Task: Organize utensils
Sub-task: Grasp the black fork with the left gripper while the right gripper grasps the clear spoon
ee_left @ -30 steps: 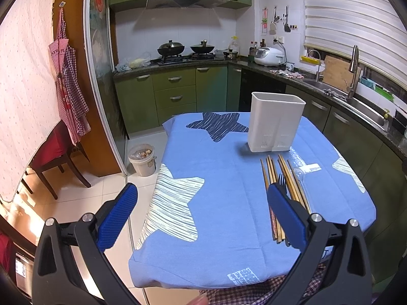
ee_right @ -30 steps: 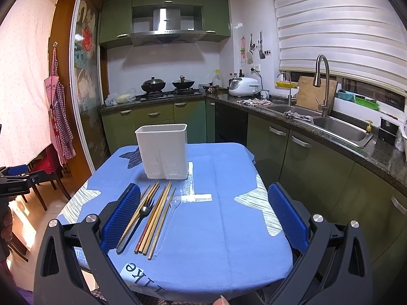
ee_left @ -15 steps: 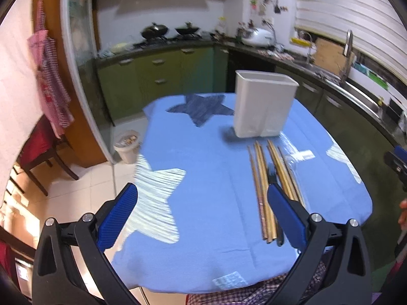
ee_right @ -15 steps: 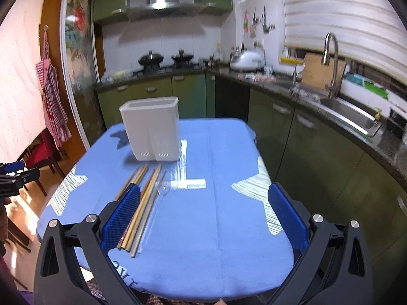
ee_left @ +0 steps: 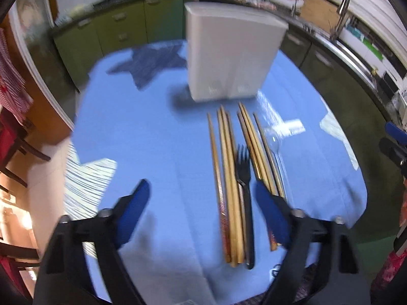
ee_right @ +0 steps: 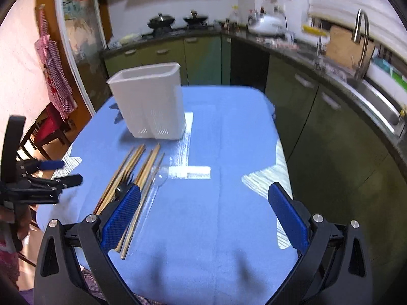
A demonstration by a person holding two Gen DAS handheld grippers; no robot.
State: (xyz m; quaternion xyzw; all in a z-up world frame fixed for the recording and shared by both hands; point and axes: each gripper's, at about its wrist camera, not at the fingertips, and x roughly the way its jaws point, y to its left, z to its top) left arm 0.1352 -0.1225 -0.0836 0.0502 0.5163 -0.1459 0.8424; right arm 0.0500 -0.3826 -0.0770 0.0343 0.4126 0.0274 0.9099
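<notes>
Left hand-held gripper (ee_left: 201,208), black frame with blue finger pads (ee_left: 133,211): tilted steeply downward, jaws apart and just been closing partway, nothing between the pads. Seen side-on at the left edge of the right wrist view. Right hand-held gripper (ee_right: 203,218), same build: angled downward, jaws spread wide, blue pads (ee_right: 287,218) gripping nothing.

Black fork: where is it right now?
In the left wrist view the black fork lies flat on the blue tablecloth among the chopsticks, tines toward the white holder.
</notes>
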